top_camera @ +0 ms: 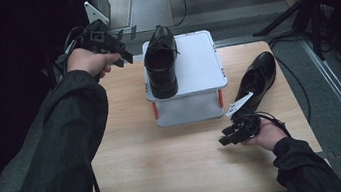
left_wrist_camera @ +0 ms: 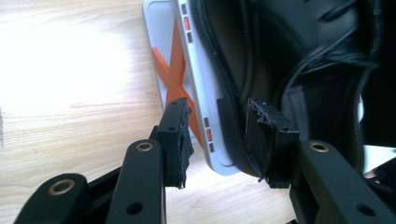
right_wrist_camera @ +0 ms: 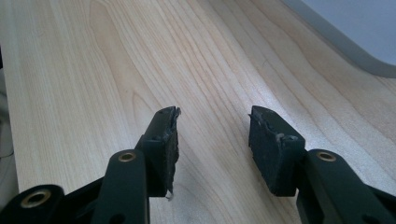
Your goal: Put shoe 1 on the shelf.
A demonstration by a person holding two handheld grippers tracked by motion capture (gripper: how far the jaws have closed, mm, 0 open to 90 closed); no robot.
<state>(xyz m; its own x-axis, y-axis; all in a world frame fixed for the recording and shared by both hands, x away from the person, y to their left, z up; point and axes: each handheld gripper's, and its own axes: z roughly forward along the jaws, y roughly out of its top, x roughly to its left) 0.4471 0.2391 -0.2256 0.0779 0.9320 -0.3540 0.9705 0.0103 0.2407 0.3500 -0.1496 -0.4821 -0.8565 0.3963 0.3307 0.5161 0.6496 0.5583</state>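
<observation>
Left hand-held gripper (top_camera: 127, 56) open beside shoe (top_camera: 159, 62).

Dark jacket sleeves (top_camera: 61, 157); each black hand-held gripper (right_wrist_camera: 212, 135) has 2 jaws with brass-ringed pivots.

Right gripper (right_wrist_camera: 212, 140) jaws apart over bare wooden table (right_wrist_camera: 93, 70), grey shelf edge (right_wrist_camera: 345, 42) at upper right

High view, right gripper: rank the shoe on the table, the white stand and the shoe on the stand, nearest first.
From the right gripper:
1. Shoe on the table, just beyond it, right side.
2. White stand, centre.
3. Shoe on the stand, on its left part.
</observation>
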